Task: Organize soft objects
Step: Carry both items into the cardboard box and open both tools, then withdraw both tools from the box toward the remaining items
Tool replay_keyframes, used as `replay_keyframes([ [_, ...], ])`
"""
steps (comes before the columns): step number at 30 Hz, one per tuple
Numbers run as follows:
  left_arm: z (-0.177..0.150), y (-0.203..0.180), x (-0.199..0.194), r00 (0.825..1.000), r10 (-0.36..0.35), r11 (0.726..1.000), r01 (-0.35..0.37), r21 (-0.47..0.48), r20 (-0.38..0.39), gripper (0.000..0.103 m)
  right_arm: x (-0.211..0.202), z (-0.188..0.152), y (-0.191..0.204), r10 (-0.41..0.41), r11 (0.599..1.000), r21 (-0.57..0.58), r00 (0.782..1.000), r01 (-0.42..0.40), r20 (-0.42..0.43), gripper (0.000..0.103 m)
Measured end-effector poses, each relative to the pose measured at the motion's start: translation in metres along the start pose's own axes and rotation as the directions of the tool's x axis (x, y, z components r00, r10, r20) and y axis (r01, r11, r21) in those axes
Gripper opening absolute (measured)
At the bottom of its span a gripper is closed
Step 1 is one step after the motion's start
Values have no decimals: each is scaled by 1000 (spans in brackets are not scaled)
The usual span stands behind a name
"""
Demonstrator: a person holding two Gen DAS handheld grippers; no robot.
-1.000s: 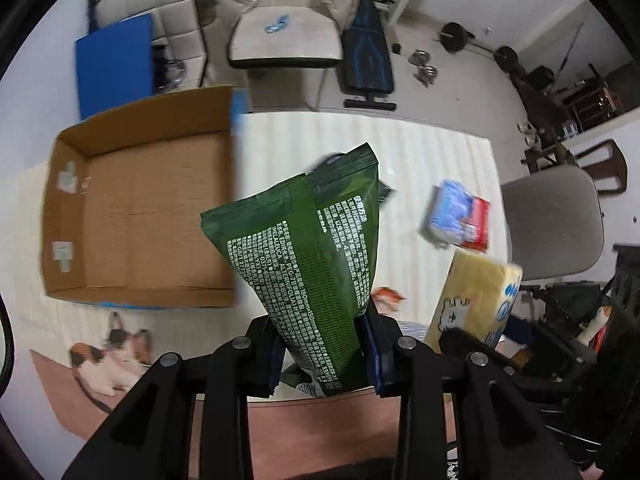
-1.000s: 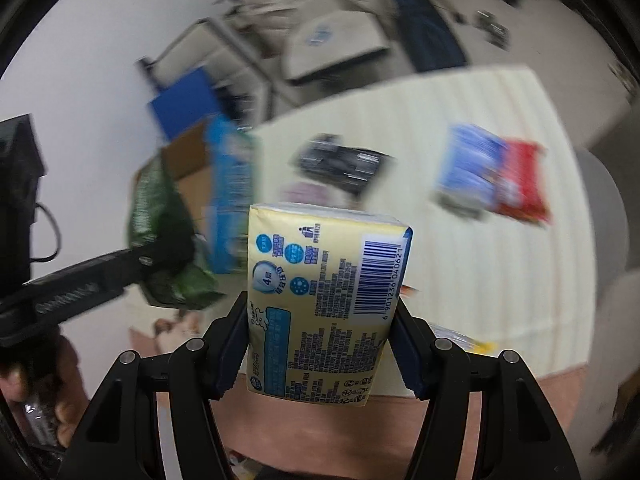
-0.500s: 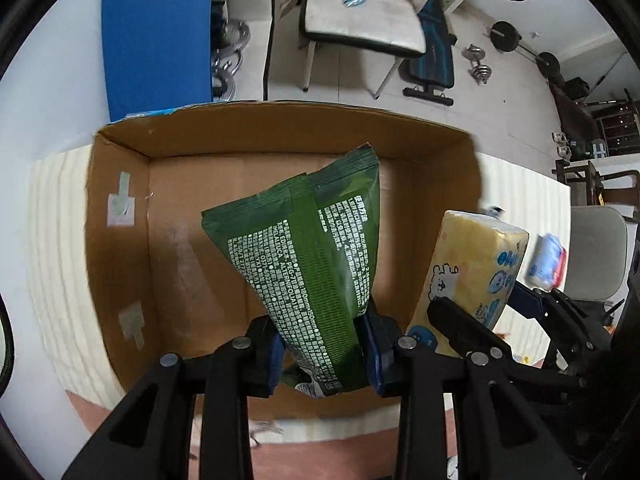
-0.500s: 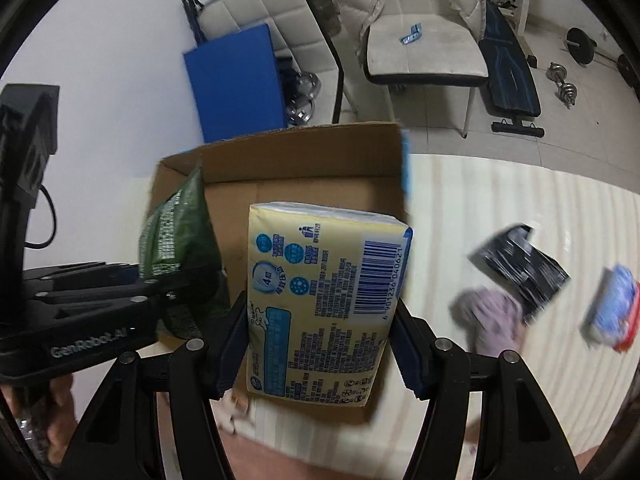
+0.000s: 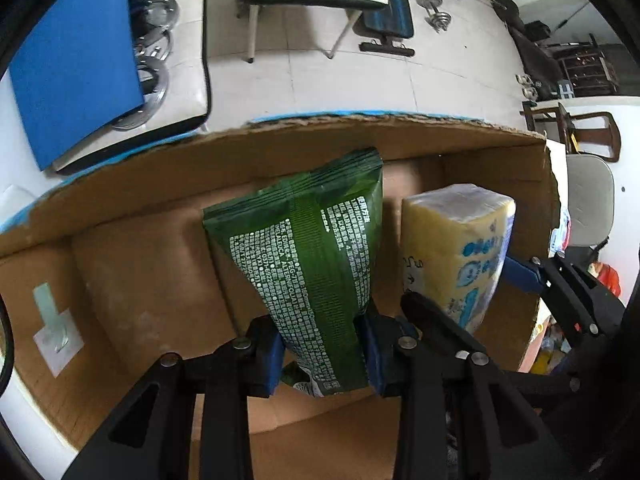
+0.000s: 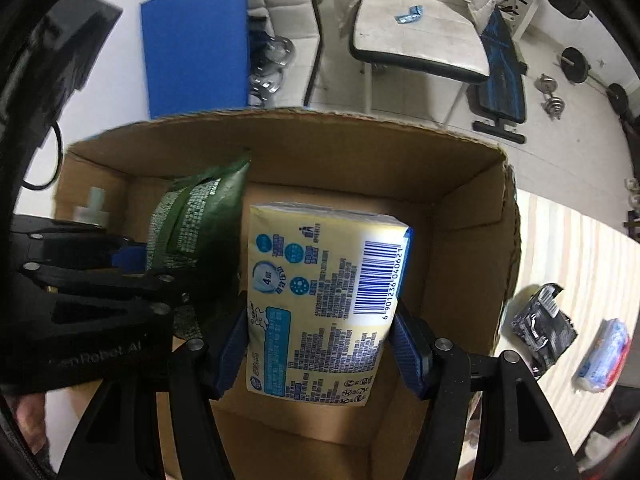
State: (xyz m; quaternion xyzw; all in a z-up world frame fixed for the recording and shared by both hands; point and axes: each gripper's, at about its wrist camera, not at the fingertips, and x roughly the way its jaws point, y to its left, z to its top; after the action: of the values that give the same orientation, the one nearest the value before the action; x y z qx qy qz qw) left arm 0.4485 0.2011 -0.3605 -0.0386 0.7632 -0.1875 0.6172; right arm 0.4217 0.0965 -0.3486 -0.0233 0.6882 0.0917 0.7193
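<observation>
Left wrist view: the green bag's (image 5: 316, 264) lower end is hidden between the blue pads, and the box floor behind it is mostly covered. Left gripper (image 5: 322, 354) pinches the green bag near its bottom, bag upright and leaning slightly, held over the open cardboard box (image 5: 132, 248). Just to its right, the yellow tissue pack (image 5: 452, 248) is partly blocked by the right gripper's (image 5: 464, 312) black finger. Right wrist view: right gripper (image 6: 320, 344) clamps the yellow tissue pack (image 6: 324, 300) at both sides, pack upright, barcode facing the camera, over the box (image 6: 460, 216) interior. Whether either item touches the box floor cannot be told. Black packet (image 6: 544, 326) and blue-red packet (image 6: 606, 354) lie on the striped table (image 6: 572, 248), the latter blurred and cut off at the edge.
</observation>
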Motion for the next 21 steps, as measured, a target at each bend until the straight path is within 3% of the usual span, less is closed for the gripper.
replay_keyframes([
  [6, 4, 3, 4, 1000, 13, 999, -13, -35, -17, 35, 8, 6, 2, -47, 999, -2, 999, 47, -11, 69],
  [8, 2, 5, 0, 1000, -7, 998, 6, -64, -12, 46, 9, 8, -1, -40, 999, 15, 999, 40, -9, 72],
  [9, 1, 5, -3, 1000, -8, 998, 7, -67, -4, 51, 9, 9, -2, -36, 999, 19, 999, 36, -8, 79],
  [10, 1, 5, -4, 1000, 2, 998, -2, -67, 1, 62, 8, 10, -2, -39, 999, 23, 999, 39, -8, 81],
  [11, -1, 4, -8, 1000, 21, 998, -20, -66, 13, 72, 7, 10, -2, -43, 999, 24, 999, 43, -7, 81],
  [14, -10, 1, -19, 997, 70, 996, -67, -56, 45, 86, 4, 6, -4, -48, 998, 34, 999, 48, -12, 81],
  [21, -46, 2, -43, 972, 185, 981, -175, -80, 143, 101, -19, -20, 1, -35, 998, 44, 999, 34, 6, 103],
])
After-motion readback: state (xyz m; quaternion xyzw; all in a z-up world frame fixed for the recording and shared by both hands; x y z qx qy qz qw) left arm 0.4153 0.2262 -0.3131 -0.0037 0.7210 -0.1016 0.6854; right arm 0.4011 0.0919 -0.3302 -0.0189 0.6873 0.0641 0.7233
